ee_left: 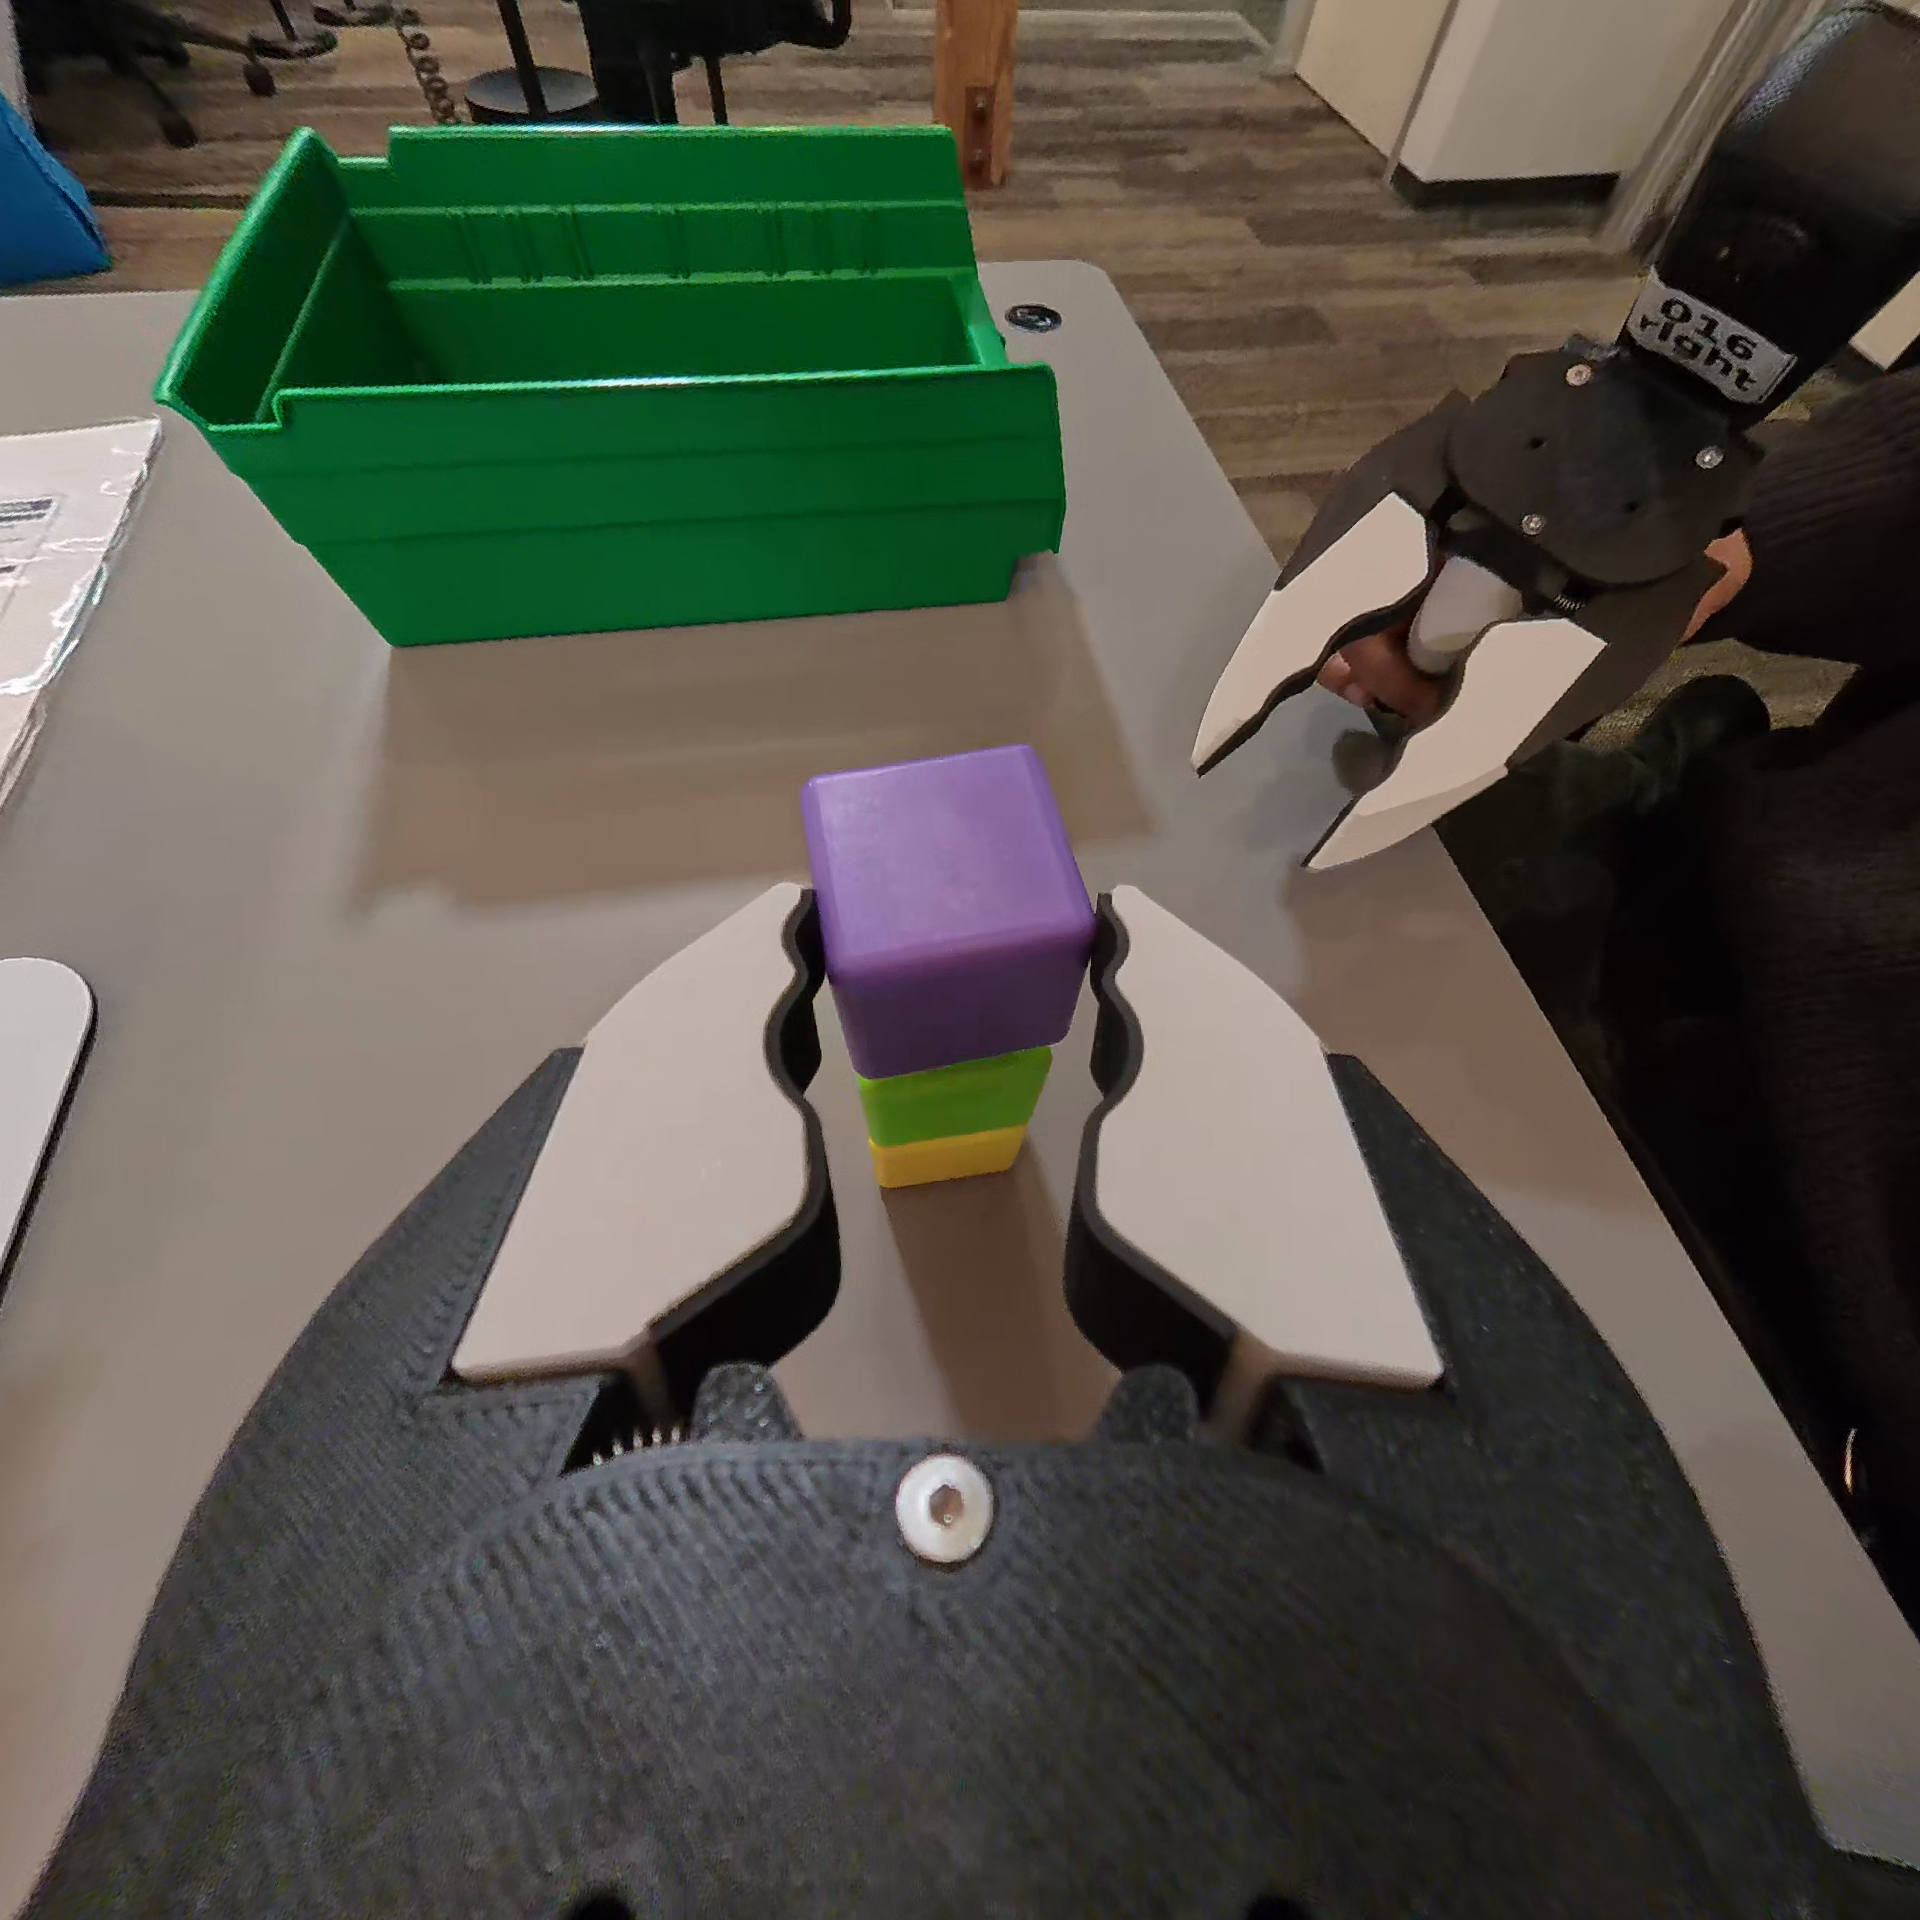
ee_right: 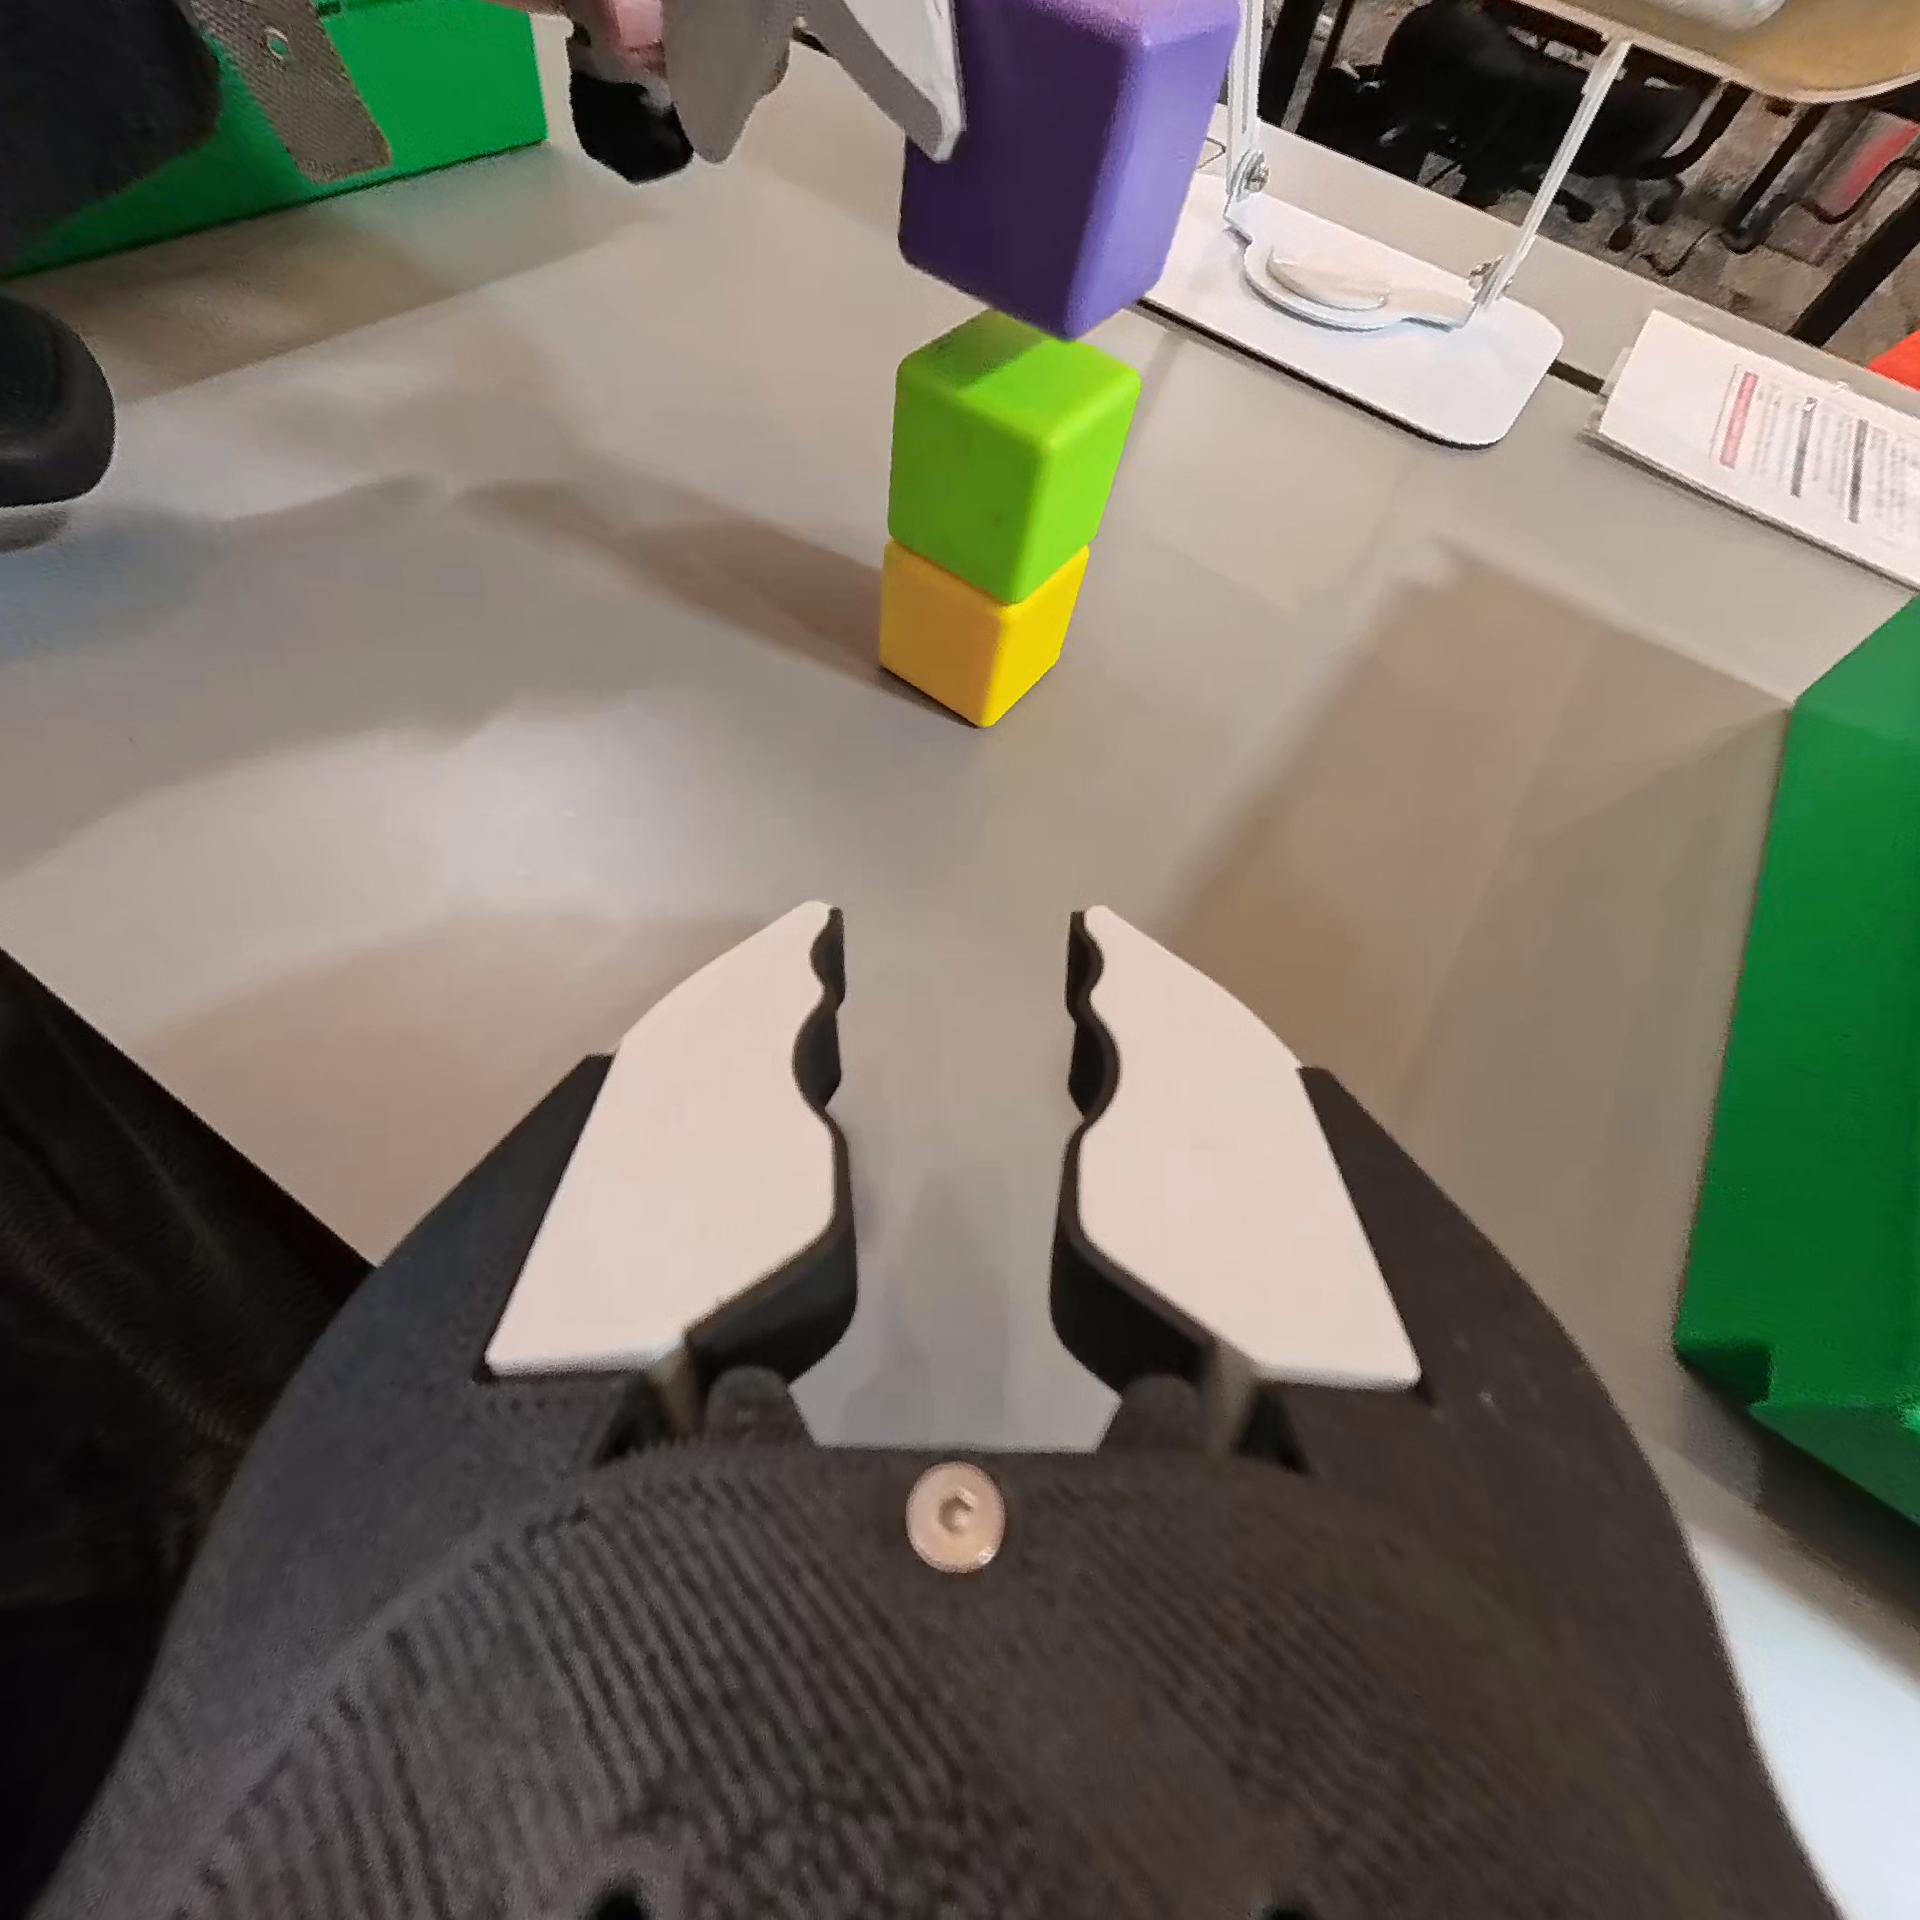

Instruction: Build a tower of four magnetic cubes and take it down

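My left gripper (ee_left: 951, 914) is shut on a purple cube (ee_left: 940, 883) and holds it over a small stack on the grey table (ee_left: 520, 831). The stack is a lime green cube (ee_left: 951, 1091) on a yellow cube (ee_left: 945, 1155). In the right wrist view the purple cube (ee_right: 1049, 166) is tilted, with its lower corner at the top of the green cube (ee_right: 1003, 457), which sits on the yellow cube (ee_right: 977, 634). Whether they touch I cannot tell. My right gripper (ee_right: 956, 920) is open and empty, low over the table, facing the stack. It also shows in the left wrist view (ee_left: 1262, 810), to the right.
A large green bin (ee_left: 623, 499) stands behind the stack; its corner is at the right of the right wrist view (ee_right: 1829, 1039). Another green object (ee_right: 436, 94) is at that view's top left. A white stand base (ee_right: 1351, 312) and papers (ee_right: 1787, 447) lie beyond. One gripper's finger ends stand about 15 cm off the other's. To the green object (ee_right: 436, 94): left tips about 35 cm, right tips about 45 cm.
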Demonstrator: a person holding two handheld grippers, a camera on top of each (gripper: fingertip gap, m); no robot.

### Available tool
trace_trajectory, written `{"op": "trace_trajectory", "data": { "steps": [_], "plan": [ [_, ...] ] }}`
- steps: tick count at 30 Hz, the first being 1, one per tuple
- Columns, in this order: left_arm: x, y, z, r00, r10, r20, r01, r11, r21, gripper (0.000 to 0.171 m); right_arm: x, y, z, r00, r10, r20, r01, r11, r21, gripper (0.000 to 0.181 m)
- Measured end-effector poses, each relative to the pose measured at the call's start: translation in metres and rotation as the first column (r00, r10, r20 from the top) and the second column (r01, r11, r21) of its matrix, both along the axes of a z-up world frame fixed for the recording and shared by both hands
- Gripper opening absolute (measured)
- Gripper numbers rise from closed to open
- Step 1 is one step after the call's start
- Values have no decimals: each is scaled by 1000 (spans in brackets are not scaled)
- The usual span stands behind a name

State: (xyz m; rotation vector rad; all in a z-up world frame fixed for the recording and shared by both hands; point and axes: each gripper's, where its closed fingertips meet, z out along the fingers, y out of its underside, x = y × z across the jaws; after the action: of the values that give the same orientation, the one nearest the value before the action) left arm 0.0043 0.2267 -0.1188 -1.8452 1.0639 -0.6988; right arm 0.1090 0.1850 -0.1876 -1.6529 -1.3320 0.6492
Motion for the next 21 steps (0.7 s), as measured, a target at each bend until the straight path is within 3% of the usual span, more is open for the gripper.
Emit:
{"op": "trace_trajectory", "data": {
  "steps": [21],
  "plan": [
    [4, 0, -13, 999, -11, -44, 9, 1000, -24, 50, 1, -1, -1, 1000, 5, 5, -5, 1000, -2, 42]
  ]
}}
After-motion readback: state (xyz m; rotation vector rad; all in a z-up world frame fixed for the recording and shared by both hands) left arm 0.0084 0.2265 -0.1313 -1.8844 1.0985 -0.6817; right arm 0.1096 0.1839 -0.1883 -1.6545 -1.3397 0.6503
